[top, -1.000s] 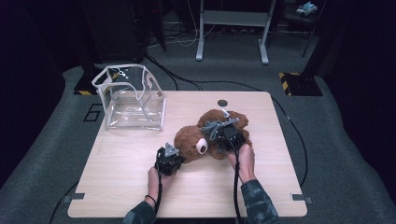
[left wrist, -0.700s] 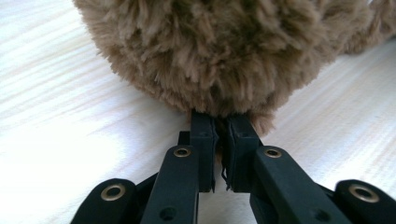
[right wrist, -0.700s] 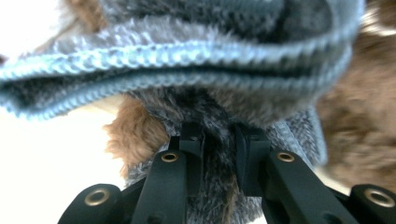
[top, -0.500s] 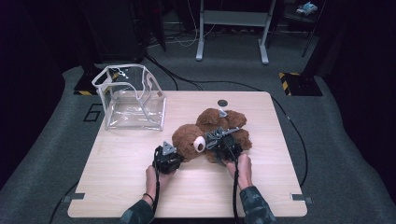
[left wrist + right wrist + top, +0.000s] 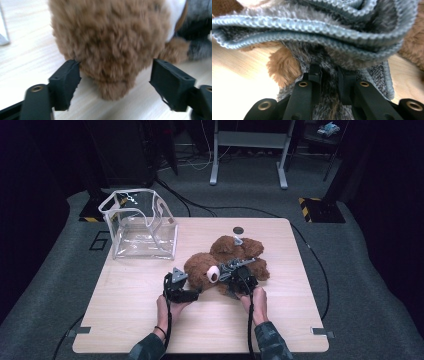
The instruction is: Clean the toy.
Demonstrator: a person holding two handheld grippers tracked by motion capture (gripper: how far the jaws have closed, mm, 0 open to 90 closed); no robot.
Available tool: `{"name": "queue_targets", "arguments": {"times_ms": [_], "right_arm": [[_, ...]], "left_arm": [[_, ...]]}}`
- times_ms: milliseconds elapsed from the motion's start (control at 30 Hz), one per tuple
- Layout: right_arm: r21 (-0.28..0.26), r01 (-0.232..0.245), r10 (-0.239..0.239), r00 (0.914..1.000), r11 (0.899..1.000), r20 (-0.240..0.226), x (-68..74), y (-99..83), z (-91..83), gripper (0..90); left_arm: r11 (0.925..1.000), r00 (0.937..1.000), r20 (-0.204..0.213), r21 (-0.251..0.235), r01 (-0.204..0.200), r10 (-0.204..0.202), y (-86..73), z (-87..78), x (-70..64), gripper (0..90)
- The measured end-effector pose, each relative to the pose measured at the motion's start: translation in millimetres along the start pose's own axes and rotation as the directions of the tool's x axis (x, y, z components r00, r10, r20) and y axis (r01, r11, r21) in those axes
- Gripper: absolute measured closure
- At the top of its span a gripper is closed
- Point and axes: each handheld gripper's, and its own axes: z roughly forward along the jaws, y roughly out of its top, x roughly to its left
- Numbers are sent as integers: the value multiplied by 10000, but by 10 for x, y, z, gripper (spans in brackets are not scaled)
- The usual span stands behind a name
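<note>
Between my left gripper's [image 5: 115,82] fingers [image 5: 65,83] I see the bear's [image 5: 112,40] brown furry head, low on the table [image 5: 22,62]. The jaws stand wide apart, released; one finger is at the fur's edge and the other is a little apart from it, so they grasp nothing. Beyond the head, to the far side of that finger, I see a white patch and some grey cloth [image 5: 197,27] of the bear.

My right gripper [image 5: 329,75] has its fingers [image 5: 315,75] clenched nearly together on a fold of the grey fuzzy cloth [image 5: 329,60]. Just above these fingers a thick ribbed hem [image 5: 312,27] of the same cloth hangs in folds. Beside the fingers a brown paw [image 5: 284,67] lies on the wood.

From the high view, the left gripper [image 5: 181,287] is at the near side of the bear's [image 5: 220,265] head, and the right gripper [image 5: 241,280] sits on the bear's middle, just beside the left one. The bear lies about in the middle of the table [image 5: 125,320], with a grey tag [image 5: 238,240] standing on its far part. Well apart from both grippers, at the far left corner, a clear box [image 5: 140,225] stands open at the top. A small dark disc [image 5: 238,230] lies near the far edge, behind the bear.
</note>
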Motion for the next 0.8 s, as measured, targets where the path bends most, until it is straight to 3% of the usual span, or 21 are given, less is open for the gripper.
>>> {"name": "queue_targets", "arguments": {"times_ms": [200,333,433,533,600,667,800], "right_arm": [[-35,-66,66,9999,10000,-107,16,-22,13,767],[-35,-55,55,9999,10000,-108,15,-19,16,767],[-38,-66,66,9999,10000,-106,17,-18,16,767],[-57,-85,84,9999,9999,-147,13,-21,20,767],[-43,-71,70,9999,10000,-131,15,-23,14,767],[-44,-56,55,9999,10000,-156,19,-28,10,767],[-55,-65,64,9998,10000,-199,9,-46,4,767]], "left_arm": [[9951,9978,-334,-826,537,-566,122,-106,-51,145],[9930,9963,-708,-1111,409,-490,234,-119,-82,119],[9889,9940,-934,-1423,433,-569,406,-132,-90,112],[9937,9939,-1006,-1062,345,-453,547,-40,-106,142],[9989,9940,-1060,-395,239,-280,579,83,-107,186],[9987,9957,-836,-329,376,-403,558,157,-95,207],[9996,9965,-827,-223,-157,138,540,177,-83,344]]}}
